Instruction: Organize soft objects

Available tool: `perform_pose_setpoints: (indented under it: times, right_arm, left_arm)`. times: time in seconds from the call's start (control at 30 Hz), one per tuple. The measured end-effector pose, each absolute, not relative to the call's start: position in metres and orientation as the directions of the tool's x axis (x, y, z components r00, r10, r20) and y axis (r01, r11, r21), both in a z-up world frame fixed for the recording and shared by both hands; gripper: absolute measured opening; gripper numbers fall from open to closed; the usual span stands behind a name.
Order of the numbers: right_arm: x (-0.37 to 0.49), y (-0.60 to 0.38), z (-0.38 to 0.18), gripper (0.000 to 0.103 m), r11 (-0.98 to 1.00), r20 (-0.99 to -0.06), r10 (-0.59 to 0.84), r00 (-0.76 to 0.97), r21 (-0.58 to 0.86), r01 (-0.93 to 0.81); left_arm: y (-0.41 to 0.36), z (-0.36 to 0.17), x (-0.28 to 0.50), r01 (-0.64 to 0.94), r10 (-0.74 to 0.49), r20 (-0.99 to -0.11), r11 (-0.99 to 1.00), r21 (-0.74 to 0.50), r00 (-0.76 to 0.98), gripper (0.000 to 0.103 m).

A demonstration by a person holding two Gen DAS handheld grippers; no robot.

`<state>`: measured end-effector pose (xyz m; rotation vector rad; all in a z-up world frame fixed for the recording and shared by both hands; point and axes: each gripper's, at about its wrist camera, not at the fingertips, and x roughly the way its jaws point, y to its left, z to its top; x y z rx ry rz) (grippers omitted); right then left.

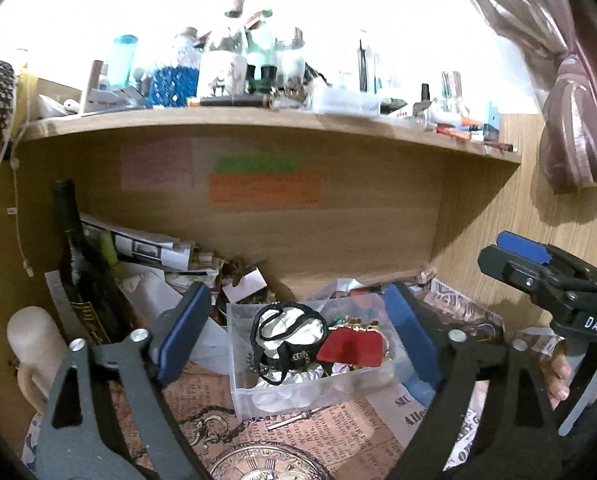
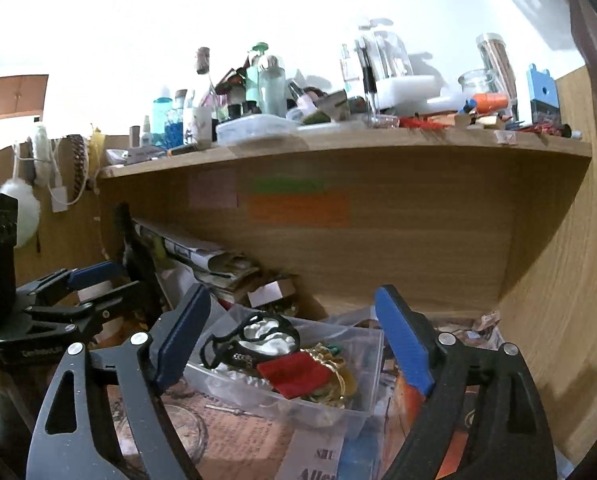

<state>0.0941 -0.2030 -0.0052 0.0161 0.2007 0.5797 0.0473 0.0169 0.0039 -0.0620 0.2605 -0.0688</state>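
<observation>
A clear plastic box [image 1: 298,394] stands on a newspaper-print mat under a wooden shelf. In it lie a white satin piece with black trim [image 1: 288,330], a red pouch with a gold clasp [image 1: 352,346] and other small items. My left gripper [image 1: 298,332] is open and empty, its jaws on either side of the box, just in front of it. My right gripper [image 2: 294,340] is open and empty, facing the same box [image 2: 358,408] from the right. The red pouch [image 2: 294,374] and the white piece [image 2: 264,336] show there too. Each gripper shows in the other's view.
A dark bottle [image 1: 78,264] and rolled papers [image 1: 150,250] lean at the left under the shelf. The shelf top [image 1: 258,114] is crowded with bottles and jars. A pale figurine [image 1: 34,344] stands at the near left. A wooden side panel [image 2: 558,280] closes the right.
</observation>
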Motion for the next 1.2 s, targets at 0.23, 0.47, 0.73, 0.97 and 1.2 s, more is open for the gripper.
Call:
perform_pose_setpoints:
  times: [0.23,0.47,0.73,0.97,1.2]
  right_arm:
    - [0.082,-0.206,-0.006,0.099,0.834,-0.174,0.551,0.816,0.094,-0.543]
    - [0.081,-0.208,-0.01,0.102,0.833,-0.18,0.554,0.813,0.114,-0.542]
    - [0.078,-0.206,-0.01,0.103,0.833,-0.179,0.554,0.813,0.115,-0.542]
    - [0.077,-0.205,-0.01,0.103,0.832,-0.177,0.555,0.813,0.115,-0.543]
    - [0.076,-0.203,-0.009,0.103,0.828,-0.173,0.56,0.81,0.111,-0.549]
  left_arm:
    - [0.015,0.007,0.036,0.05,-0.066,-0.238,0.996,-0.073,0.969,0.098]
    - [0.012,0.005,0.031,0.041,-0.057,-0.237,0.997,-0.071,0.97,0.102]
    - [0.014,0.002,0.033,0.035,-0.052,-0.245,0.997,-0.073,0.968,0.102]
    - [0.015,0.001,0.033,0.037,-0.054,-0.246,0.997,-0.073,0.968,0.102]
    - [0.015,0.001,0.034,0.035,-0.052,-0.245,0.997,-0.073,0.968,0.102]
